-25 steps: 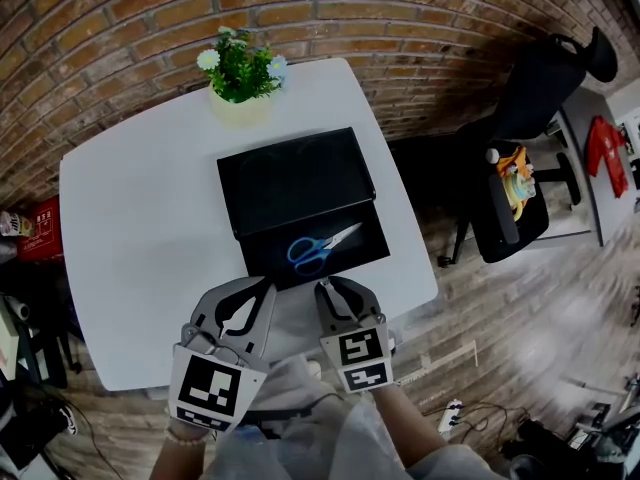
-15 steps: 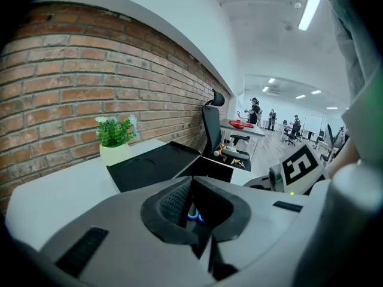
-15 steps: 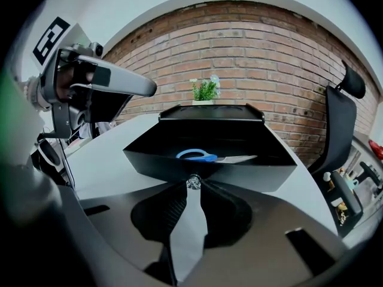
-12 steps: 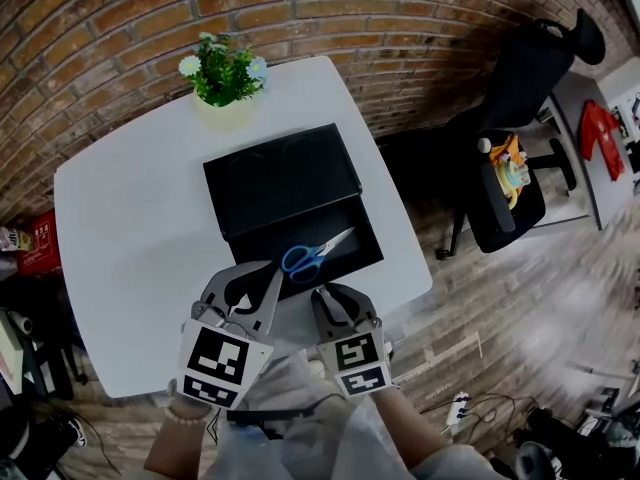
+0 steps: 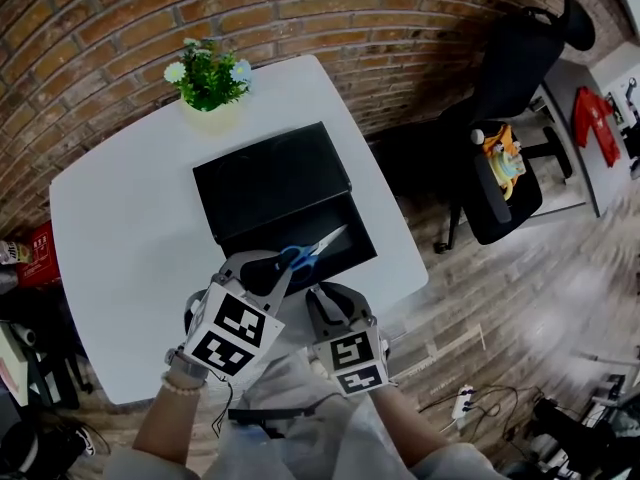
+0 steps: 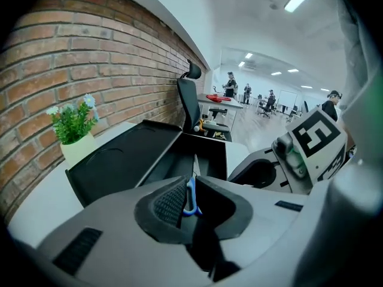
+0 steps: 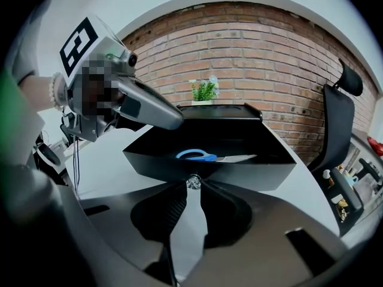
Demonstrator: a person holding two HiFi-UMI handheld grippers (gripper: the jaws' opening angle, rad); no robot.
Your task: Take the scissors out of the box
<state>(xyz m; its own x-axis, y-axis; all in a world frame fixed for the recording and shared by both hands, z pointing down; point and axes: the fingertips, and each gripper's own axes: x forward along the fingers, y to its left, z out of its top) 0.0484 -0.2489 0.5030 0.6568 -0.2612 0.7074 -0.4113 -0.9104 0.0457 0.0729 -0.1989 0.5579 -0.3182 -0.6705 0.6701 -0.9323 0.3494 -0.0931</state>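
— Scissors (image 5: 318, 245), whereabouts?
— Flat on the floor of the open black box (image 5: 355, 240), just below the centre of the head view. Blue handles to the lower left, blades pointing to the upper right. Not lifted out.

— And the left gripper (image 5: 283, 263)?
— Hovering right over the blue handles, tilted down toward the box. Closed to a thin slit, with blue visible through it in the left gripper view. Holding nothing; in the right gripper view, clearly above the handles and apart from them.

— Right gripper (image 5: 314, 293)?
— Lower centre of the head view, just short of the box's near wall, at the near edge of the white table (image 5: 120, 228). Shut tip to tip, empty.

— Around the box?
— Lid (image 5: 270, 173) folded back toward the upper left. Beyond it a potted plant (image 5: 208, 83), near the table's far edge. Brick wall (image 5: 330, 18) across the top, black office chair (image 5: 515, 78) at the upper right.
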